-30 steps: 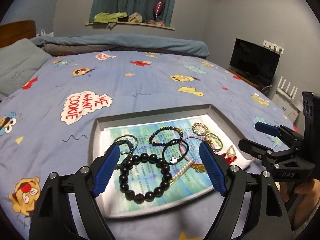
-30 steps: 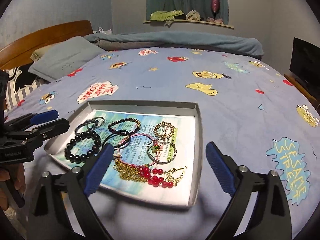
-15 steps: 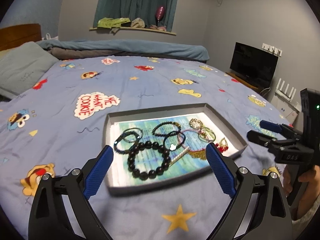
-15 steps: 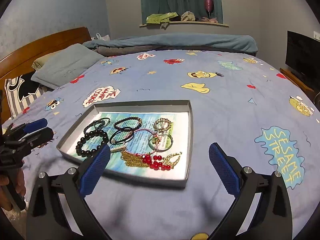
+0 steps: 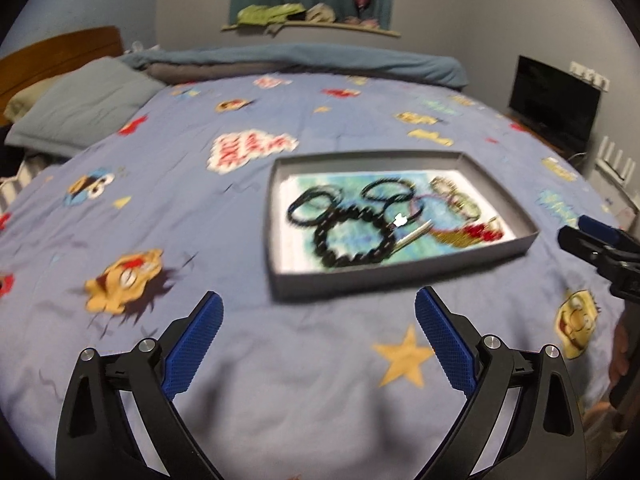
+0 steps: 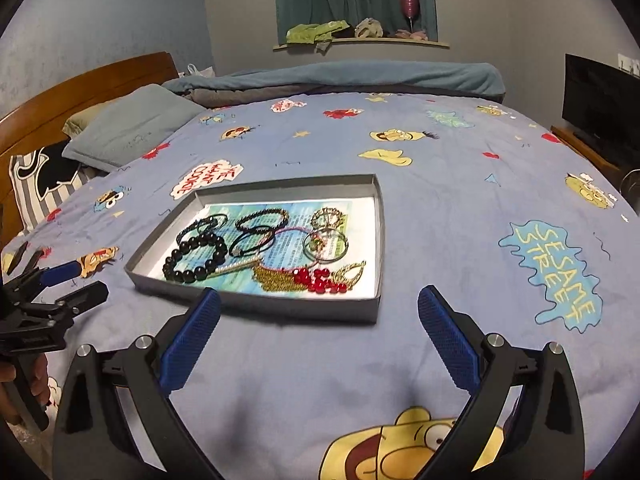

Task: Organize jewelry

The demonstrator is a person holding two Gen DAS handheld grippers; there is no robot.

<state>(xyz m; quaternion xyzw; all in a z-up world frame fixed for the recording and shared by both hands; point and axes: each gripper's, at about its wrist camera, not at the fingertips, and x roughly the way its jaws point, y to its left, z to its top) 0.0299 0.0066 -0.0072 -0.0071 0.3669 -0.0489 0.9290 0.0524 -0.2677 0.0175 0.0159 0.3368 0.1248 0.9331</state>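
Jewelry lay heaped in a shallow grey cardboard tray (image 6: 256,304) lined with a blue-green printed paper sheet (image 6: 280,248), and the tray sat flat on the blue cartoon-print bedspread (image 6: 440,220), ahead of both our grippers. At the tray's left end we saw a bracelet of large glossy black beads (image 6: 192,256), and just beyond it some thinner dark bead bracelets (image 6: 262,218). A black cord loop (image 6: 252,242) overlapped a thin pink cord loop (image 6: 288,236) near the middle. Toward the right lay a plain silver bangle (image 6: 325,245) and a gold openwork ring-shaped piece (image 6: 329,217), and along the near edge a fringe of fine gold chain (image 6: 276,278) touched a cluster of red beads (image 6: 318,280).

Our left gripper (image 5: 319,340) hovered over bare bedspread on the near side of the tray, its blue ribbed pads (image 5: 192,344) set far apart and spreading wider, with nothing between them. That view was blurred. Our right gripper (image 6: 319,340) also stood over bedspread just short of the tray's near wall, its pads (image 6: 448,340) wide apart and empty. Neither gripper touched the tray or any piece in it. A grey pillow (image 6: 132,128) rested near the wooden headboard (image 6: 80,88).
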